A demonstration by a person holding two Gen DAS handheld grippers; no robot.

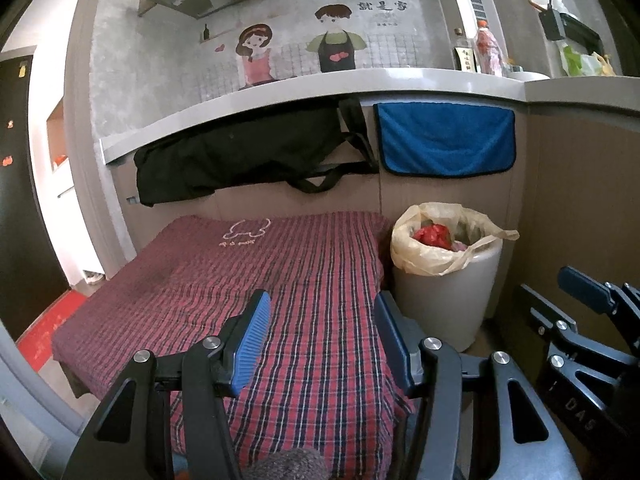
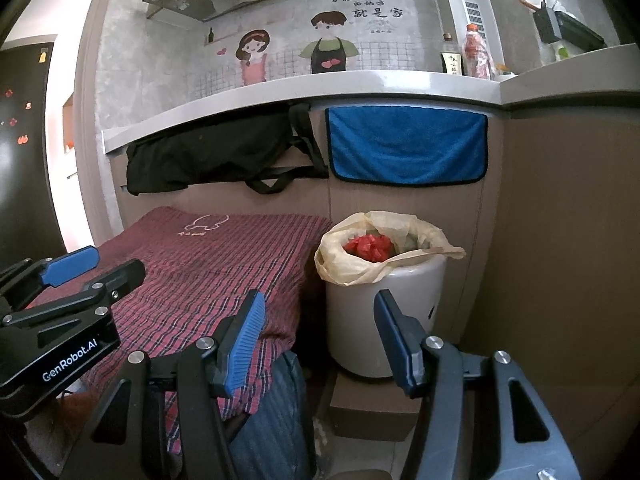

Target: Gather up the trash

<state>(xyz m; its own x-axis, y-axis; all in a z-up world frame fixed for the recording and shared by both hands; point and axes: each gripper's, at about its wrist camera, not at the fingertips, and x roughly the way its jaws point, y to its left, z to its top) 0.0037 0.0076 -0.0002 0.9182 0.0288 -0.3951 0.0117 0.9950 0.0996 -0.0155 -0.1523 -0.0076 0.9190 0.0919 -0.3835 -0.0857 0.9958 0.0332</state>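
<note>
Both my left gripper (image 1: 320,328) and right gripper (image 2: 320,328) hang released and empty. The bin (image 2: 384,304) sits at twelve o'clock of the right one, its bag (image 2: 352,260) stuffed. If I pinch only a thin bag edge, I judge it could tear or spill the trash.

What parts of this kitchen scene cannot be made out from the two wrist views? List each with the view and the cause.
- Trash bin contents: both views show only red scraps on top; the bag liner hides the rest.
- What lies under the plaid cloth: covered in both views.
- Bottle labels on the counter: too small to read.
- Grey fuzzy thing: left view, cut off by the bottom edge.
</note>
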